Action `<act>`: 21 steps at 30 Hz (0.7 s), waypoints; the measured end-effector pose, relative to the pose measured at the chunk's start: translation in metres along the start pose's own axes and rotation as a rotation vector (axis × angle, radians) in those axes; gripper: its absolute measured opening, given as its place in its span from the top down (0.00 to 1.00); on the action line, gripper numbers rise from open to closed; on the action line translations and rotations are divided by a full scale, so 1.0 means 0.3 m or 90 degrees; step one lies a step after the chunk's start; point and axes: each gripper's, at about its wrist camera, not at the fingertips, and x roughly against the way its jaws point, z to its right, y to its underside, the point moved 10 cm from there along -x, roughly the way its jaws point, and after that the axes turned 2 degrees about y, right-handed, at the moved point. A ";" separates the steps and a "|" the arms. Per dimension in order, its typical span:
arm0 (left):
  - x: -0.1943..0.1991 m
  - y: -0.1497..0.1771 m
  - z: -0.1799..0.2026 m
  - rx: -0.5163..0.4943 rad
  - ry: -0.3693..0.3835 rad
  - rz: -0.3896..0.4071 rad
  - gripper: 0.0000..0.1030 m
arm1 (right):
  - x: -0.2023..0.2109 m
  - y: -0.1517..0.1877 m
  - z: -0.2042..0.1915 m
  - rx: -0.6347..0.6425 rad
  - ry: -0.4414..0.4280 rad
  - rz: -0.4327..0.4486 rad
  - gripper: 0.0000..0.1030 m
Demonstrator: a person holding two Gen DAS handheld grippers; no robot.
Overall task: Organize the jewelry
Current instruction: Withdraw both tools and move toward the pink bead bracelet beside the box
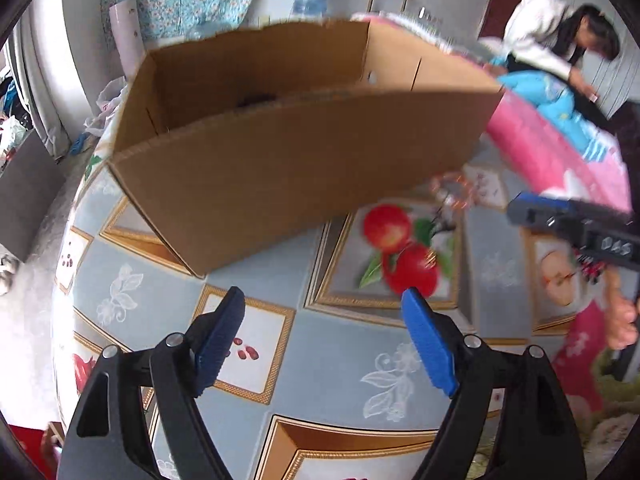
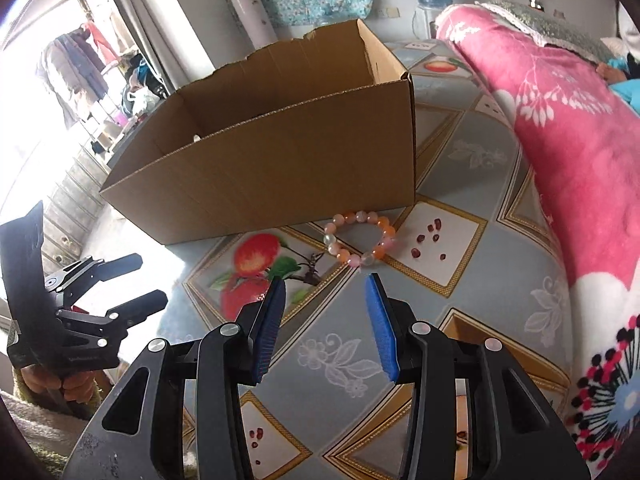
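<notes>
A bracelet of orange, pink and clear beads (image 2: 360, 238) lies on the patterned tablecloth just in front of the open cardboard box (image 2: 280, 168). It shows blurred in the left wrist view (image 1: 454, 192), right of the box (image 1: 288, 152). My right gripper (image 2: 326, 286) is open and empty, a short way short of the bracelet. My left gripper (image 1: 324, 300) is open and empty over the cloth in front of the box. The right gripper also shows at the right edge of the left wrist view (image 1: 520, 210). The left gripper shows at the left of the right wrist view (image 2: 152, 280).
A pink flowered blanket (image 2: 560, 140) is piled along the right of the table. A person in white (image 1: 552, 36) bends over it at the back. A dark thing lies inside the box (image 1: 256, 100). The table's left edge (image 1: 72, 216) drops to the floor.
</notes>
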 end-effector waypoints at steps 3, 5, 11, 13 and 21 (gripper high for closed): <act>-0.061 0.011 -0.005 -0.007 -0.029 -0.032 0.23 | -0.020 0.009 -0.001 0.004 0.005 -0.010 0.61; -0.085 0.012 -0.017 0.006 -0.046 -0.046 0.23 | -0.032 0.016 -0.009 0.004 0.000 -0.017 0.61; -0.124 0.023 -0.068 0.059 -0.088 -0.069 0.18 | -0.059 0.037 -0.021 0.007 0.004 -0.035 0.61; -0.124 0.020 -0.075 0.065 -0.090 -0.069 0.16 | -0.073 0.049 -0.023 0.005 0.004 -0.048 0.53; -0.134 0.027 -0.099 0.086 -0.087 -0.070 0.11 | -0.093 0.051 -0.050 0.052 0.050 -0.056 0.40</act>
